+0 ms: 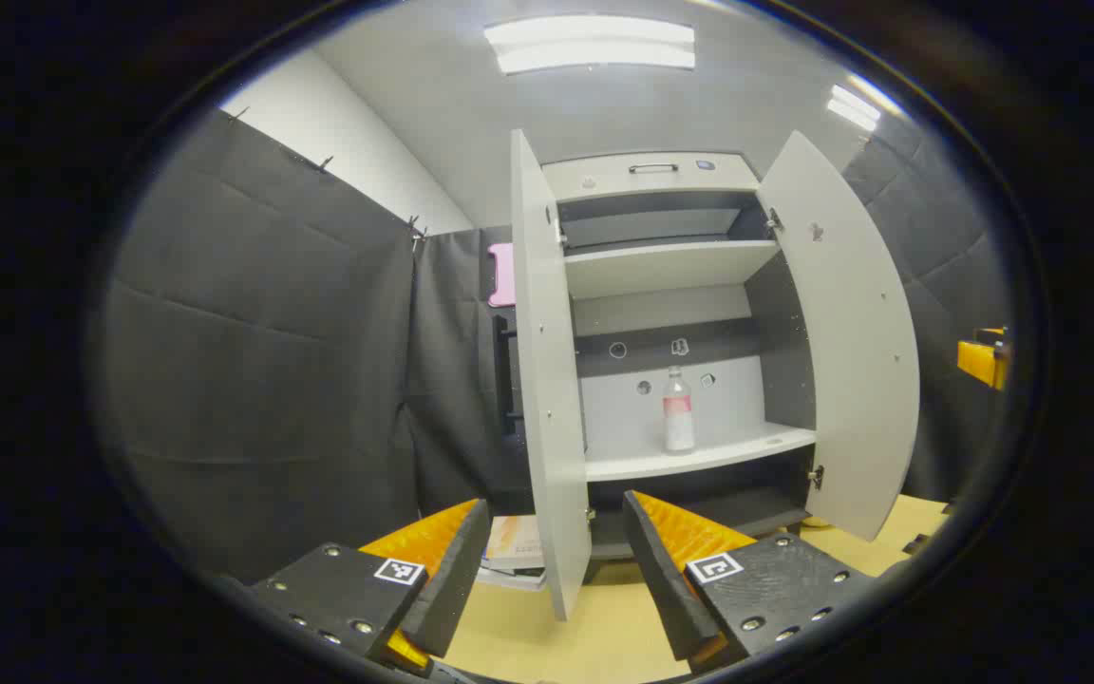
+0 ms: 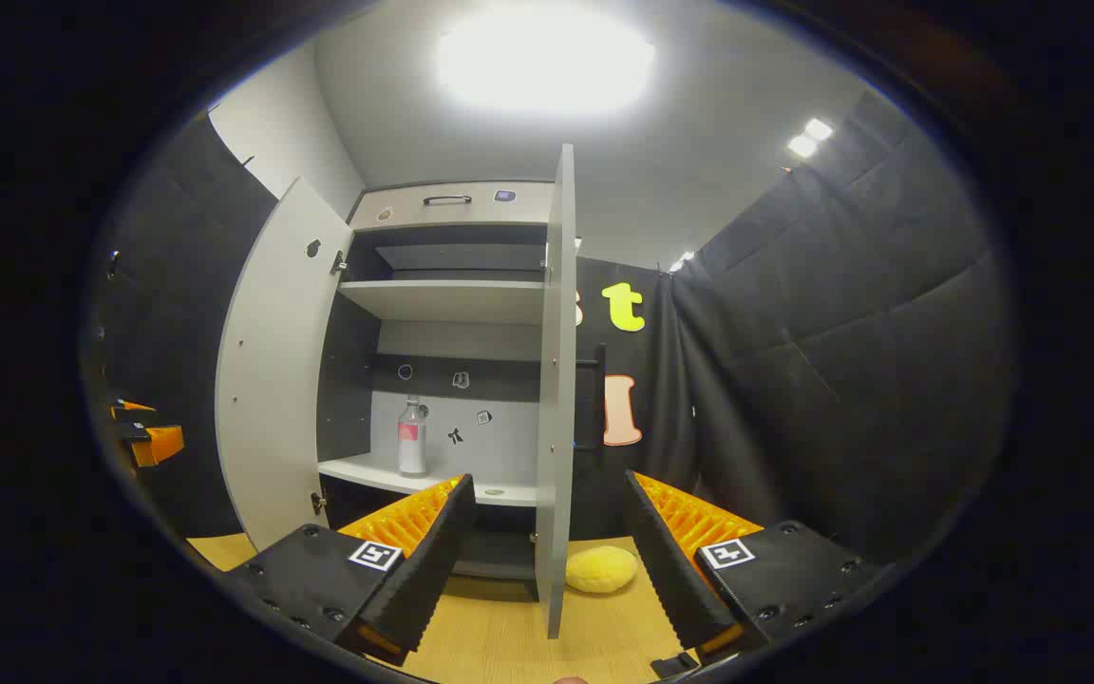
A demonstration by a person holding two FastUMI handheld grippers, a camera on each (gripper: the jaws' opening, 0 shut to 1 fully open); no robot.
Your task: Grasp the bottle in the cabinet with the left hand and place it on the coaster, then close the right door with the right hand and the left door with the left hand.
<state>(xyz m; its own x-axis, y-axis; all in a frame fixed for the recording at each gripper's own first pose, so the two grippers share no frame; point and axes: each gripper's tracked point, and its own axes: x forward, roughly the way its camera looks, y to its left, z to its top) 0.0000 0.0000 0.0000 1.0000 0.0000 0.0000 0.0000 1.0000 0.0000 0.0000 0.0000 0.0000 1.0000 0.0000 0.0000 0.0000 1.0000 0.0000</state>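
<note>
Both pale grey cabinet doors, left door [image 1: 547,380] and right door [image 1: 846,332], stand wide open. The clear plastic bottle with a pink label [image 1: 679,410] stands upright on the white lower shelf [image 1: 699,456]. The left claw [image 1: 555,560] and right claw [image 2: 547,541] both gape wide, holding nothing, above the wooden bench [image 1: 594,636].

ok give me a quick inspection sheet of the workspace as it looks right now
surface: light wooden tabletop, cabinet standing on it
job's things: bottle upright on the lower shelf; left door and right door both open; coaster not made out
clutter: yellow soft lump on the table by the right door; stacked booklets behind the left door
grippers: left tongs open, empty, short of the cabinet; right tongs open, empty
cables: nothing seen
surroundings: black padded booth walls, ceiling lights
</note>
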